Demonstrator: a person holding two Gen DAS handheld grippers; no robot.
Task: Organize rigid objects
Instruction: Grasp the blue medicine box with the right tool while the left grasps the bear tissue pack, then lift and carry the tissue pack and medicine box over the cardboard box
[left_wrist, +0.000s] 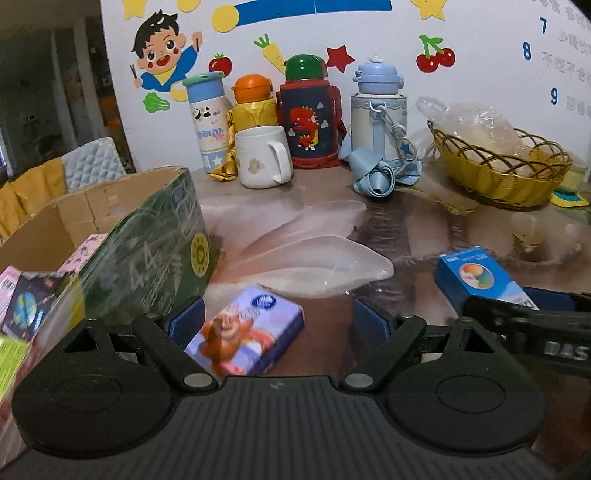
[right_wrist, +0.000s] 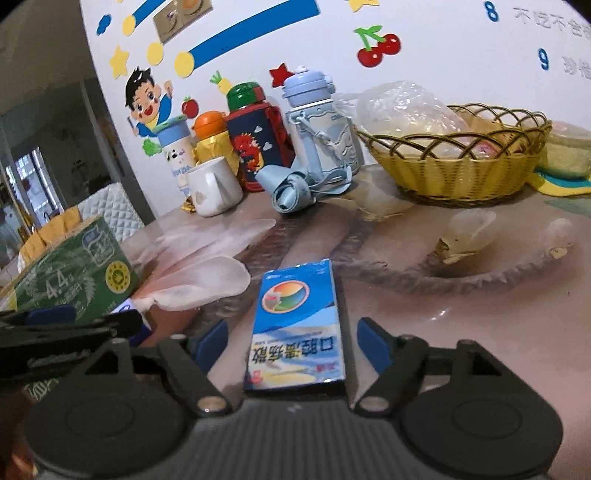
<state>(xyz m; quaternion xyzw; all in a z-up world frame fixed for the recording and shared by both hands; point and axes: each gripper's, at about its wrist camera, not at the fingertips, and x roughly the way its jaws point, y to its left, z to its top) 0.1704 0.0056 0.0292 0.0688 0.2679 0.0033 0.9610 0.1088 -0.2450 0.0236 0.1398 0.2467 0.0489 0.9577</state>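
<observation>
Right tongs (right_wrist: 291, 341) gape wide, the blue box (right_wrist: 297, 328) flat between the fingers, long axis straight ahead, table bare to its right. Left tongs (left_wrist: 279, 319) gape too, the purple box (left_wrist: 245, 330) skewed between them, carton (left_wrist: 48, 229) just beyond on their left.

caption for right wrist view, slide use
Open right hand-held gripper straddles a blue box lying flat on the table.
</observation>
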